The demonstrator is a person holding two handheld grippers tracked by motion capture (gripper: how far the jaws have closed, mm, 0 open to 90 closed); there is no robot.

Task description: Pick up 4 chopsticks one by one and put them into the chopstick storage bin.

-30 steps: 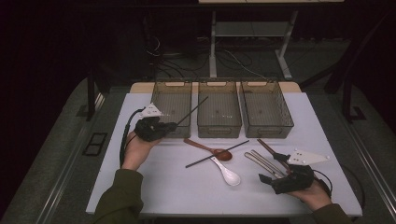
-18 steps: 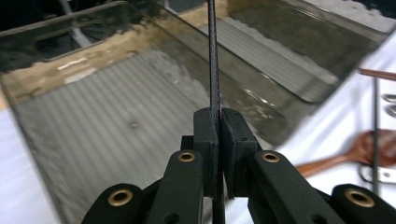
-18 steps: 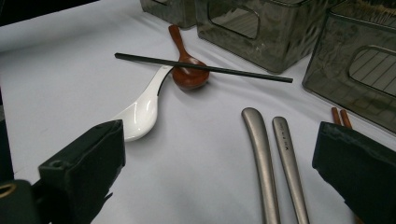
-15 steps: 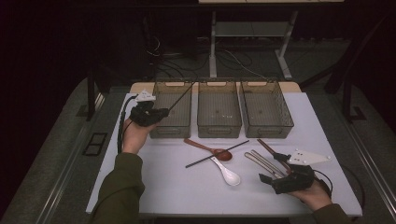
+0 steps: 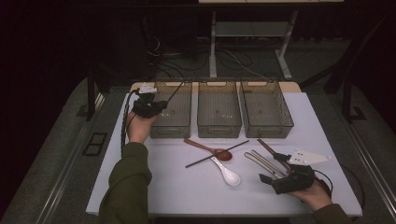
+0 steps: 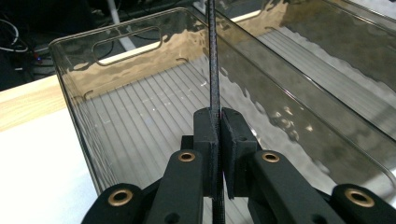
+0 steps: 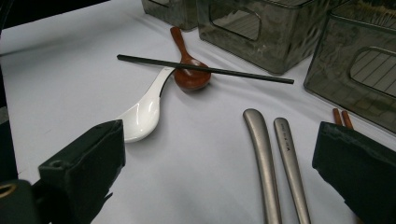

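A black chopstick (image 6: 214, 70) is clamped between the closed jaws of the left gripper (image 5: 156, 106), held over the leftmost smoky plastic bin (image 5: 173, 122). In the high view its long axis runs diagonally, the free end pointing up and away toward the bin's far rim. The right gripper (image 7: 219, 168) rests on the white table (image 5: 177, 191) with jaws spread wide and nothing held, two metal handles (image 7: 275, 158) lying between them.

Dim lab or test bay: white-covered table (image 5: 187, 196) on grey floor matting (image 5: 60, 154), loose cables (image 5: 233, 60) and metal stand legs (image 5: 285, 60) behind, dark surroundings.
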